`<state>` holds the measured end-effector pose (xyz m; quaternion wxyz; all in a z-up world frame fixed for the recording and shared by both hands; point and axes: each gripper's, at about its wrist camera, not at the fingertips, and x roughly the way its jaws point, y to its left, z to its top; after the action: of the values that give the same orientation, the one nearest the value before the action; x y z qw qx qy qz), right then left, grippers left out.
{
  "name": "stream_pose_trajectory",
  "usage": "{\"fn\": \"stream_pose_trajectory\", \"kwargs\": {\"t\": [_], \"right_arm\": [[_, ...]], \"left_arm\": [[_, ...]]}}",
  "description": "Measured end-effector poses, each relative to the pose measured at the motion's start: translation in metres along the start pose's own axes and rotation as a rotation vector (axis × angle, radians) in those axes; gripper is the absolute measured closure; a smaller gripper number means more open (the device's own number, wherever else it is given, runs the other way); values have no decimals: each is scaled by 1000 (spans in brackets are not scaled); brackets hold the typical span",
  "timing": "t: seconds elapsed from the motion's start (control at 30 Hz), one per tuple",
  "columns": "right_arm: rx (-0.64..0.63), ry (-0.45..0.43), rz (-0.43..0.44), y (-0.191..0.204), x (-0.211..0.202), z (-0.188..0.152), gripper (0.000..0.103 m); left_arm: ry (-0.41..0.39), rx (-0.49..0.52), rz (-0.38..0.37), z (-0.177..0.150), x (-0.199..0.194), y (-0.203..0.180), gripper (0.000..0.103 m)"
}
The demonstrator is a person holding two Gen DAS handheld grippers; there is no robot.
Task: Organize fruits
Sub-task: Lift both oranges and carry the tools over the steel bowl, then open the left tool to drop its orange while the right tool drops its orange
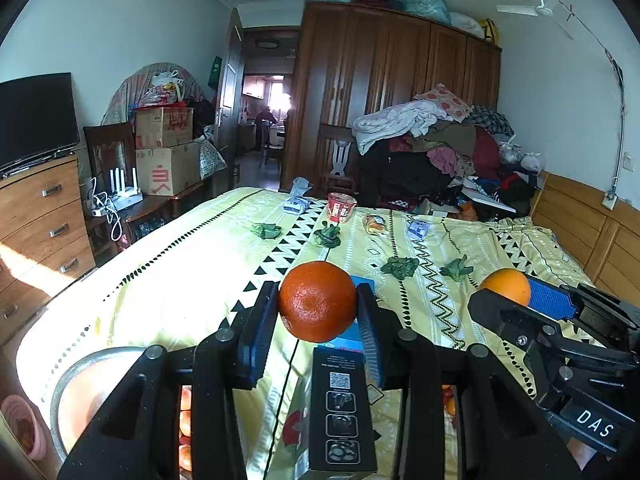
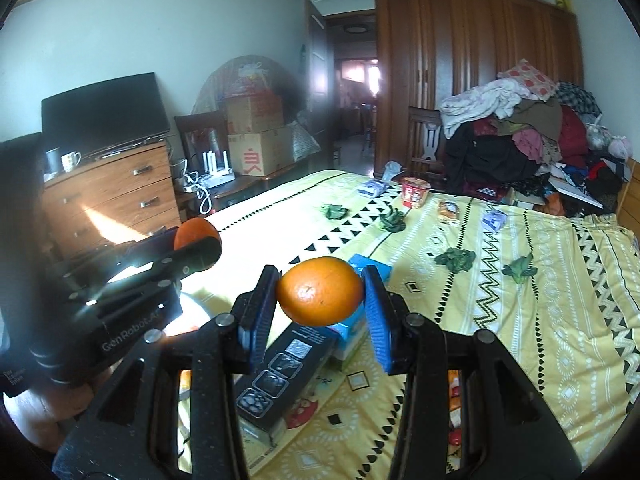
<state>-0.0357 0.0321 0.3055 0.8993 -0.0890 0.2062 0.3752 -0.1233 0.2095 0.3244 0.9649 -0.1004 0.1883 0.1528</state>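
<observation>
Bed [image 1: 168, 280]: covered by a yellow-green sheet with black zigzag and triangle bands; bears nearly everything below.
Wardrobe [image 1: 392, 92]: dark wood, against the far wall behind the bed, bags on top.
Clothes pile [image 1: 436, 152]: heaped at the bed's far right corner.
Dresser [image 2: 112, 196]: wooden drawers left of the bed, with a dark screen [image 2: 104, 116] and a mug [image 2: 70, 160] on top.
Metal bowl [image 1: 76, 384]: at the bed's near left edge, low in the left wrist view, partly hidden by the tool.
Black box [image 1: 342, 408]: lying on the sheet under the left tool, printed icons facing up, touching a blue box [image 2: 360, 292] at its far end.
Left tool [image 1: 318, 312]: clamped on a dark orange [image 1: 318, 306], raised above the bed, pads pressing both sides.
Right tool [image 2: 320, 298]: clamped on a lighter orange [image 2: 320, 296], raised above the blue box.
Red cup [image 1: 341, 207]: upright near the far edge of the bed.
Leafy greens [image 1: 400, 267]: several small bunches scattered, well apart, across the middle of the sheet.
Small packets [image 1: 418, 229]: two pale blue ones and a snack bag, near the red cup.
</observation>
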Motion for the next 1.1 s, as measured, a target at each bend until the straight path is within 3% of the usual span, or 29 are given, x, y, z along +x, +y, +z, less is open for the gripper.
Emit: {"fn": "stream_pose_trajectory", "kwargs": {"t": [0.33,0.73,1.1], "right_arm": [[-54,64,126,65,38,-5,60],[-17,258,283,128,108,-41,60],[-49,362,322,159,138,-63,60]], "left_arm": [[57,-74,100,-30,7,67,63],[220,-178,265,-95,26,163,63],[305,-221,302,-127,44,190,63]]}}
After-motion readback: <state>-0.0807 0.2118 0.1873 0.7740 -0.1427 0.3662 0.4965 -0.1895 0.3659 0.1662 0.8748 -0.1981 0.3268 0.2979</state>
